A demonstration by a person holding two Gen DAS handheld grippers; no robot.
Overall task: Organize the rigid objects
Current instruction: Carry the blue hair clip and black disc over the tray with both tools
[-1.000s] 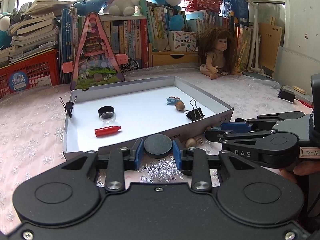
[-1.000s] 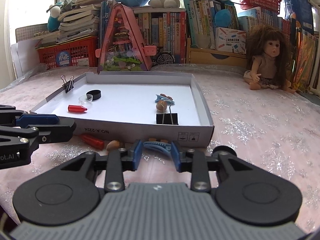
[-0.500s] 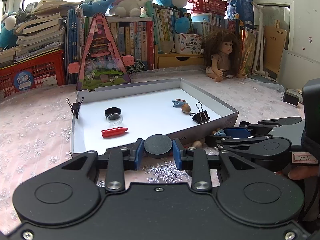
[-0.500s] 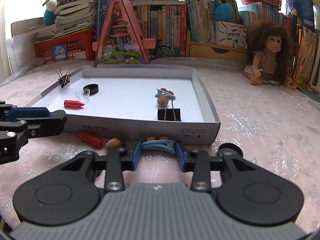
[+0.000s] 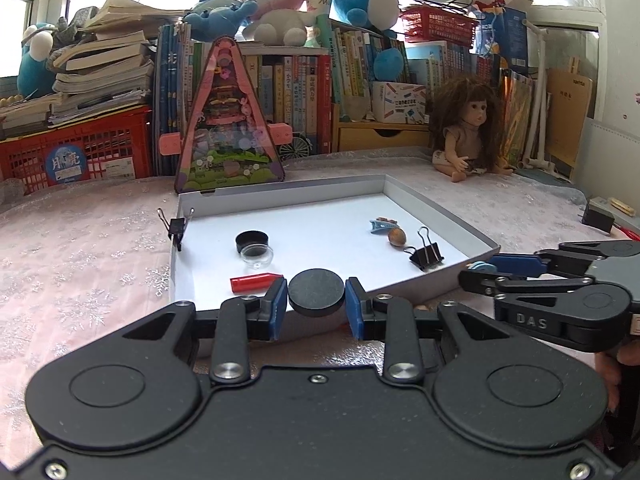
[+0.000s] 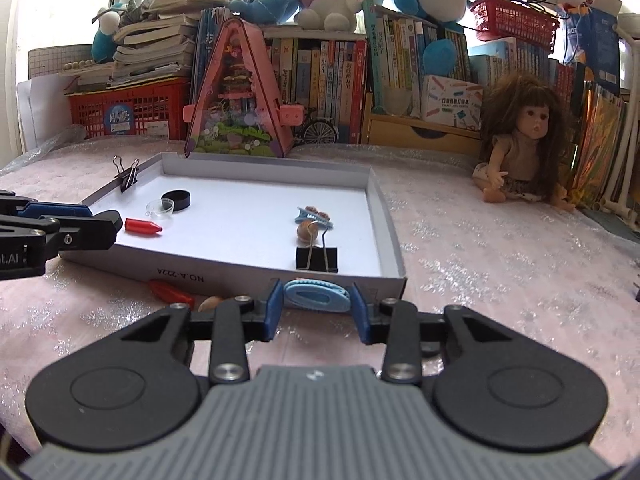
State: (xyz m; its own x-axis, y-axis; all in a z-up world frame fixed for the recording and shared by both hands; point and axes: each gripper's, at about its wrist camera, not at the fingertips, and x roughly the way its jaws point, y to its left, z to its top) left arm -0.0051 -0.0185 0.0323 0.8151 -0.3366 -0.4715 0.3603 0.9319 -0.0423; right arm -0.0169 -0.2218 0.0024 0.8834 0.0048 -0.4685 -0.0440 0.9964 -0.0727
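My left gripper (image 5: 317, 297) is shut on a black round disc (image 5: 316, 293) and holds it above the near edge of the white box lid (image 5: 440, 210). My right gripper (image 6: 316, 307) is shut on a light blue hair clip (image 6: 316, 295), just before the lid's (image 6: 384, 216) near wall. Inside the lid lie a red crayon (image 5: 256, 281), a black cap (image 5: 251, 240), a clear cap (image 5: 257, 255), a blue clip (image 5: 382, 225), a nut (image 5: 397, 236) and a black binder clip (image 5: 426, 254). On the cloth in front lie a second red crayon (image 6: 171, 292) and a nut (image 6: 211, 302).
Another binder clip (image 5: 176, 227) is clamped on the lid's left wall. A pink triangular toy house (image 5: 228, 128) stands behind the lid. A doll (image 5: 470, 128) sits at the right back. Books, a red crate (image 5: 80, 148) and plush toys line the back.
Both grippers have risen and moved forward toward the lid with their objects. The left gripper's disc now hangs over the lid's near edge.
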